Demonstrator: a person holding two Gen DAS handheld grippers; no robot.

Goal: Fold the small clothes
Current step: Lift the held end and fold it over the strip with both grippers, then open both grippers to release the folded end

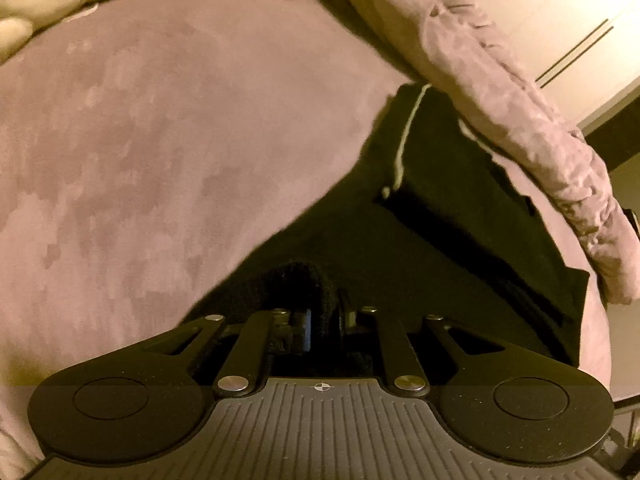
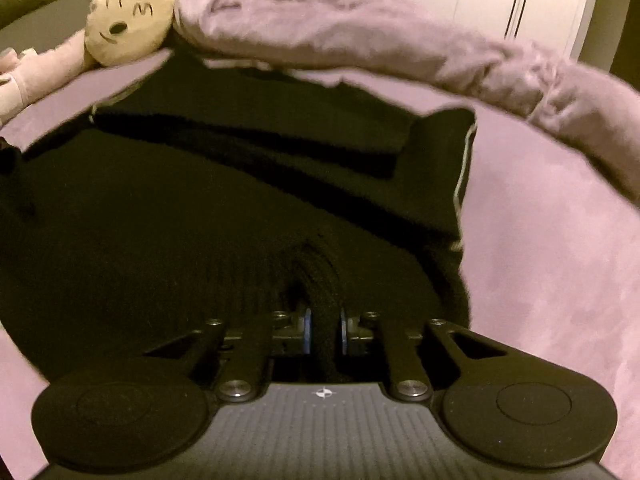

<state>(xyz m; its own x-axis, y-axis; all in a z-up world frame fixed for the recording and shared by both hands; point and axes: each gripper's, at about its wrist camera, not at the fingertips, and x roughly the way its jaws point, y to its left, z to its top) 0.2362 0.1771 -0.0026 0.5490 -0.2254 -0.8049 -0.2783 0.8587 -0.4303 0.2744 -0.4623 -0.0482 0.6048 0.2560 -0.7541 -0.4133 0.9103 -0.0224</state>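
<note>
Okay, your left gripper [image 1: 323, 322] is pinched tight on a bunched edge of the black garment [image 1: 448, 216], which lies spread on the pink bedspread [image 1: 160, 152]. Your right gripper [image 2: 323, 330] is closed too, with a thick ridge of the same black knit between its pads. A rolled pink blanket [image 2: 360, 36] lies along the garment's far edge and a plush toy [image 2: 128, 28] sits beside its far left corner. Risk: both grips look like small bunches of thick cloth, so a quick lift could slip one out, or the fold could drag into the blanket.
</note>
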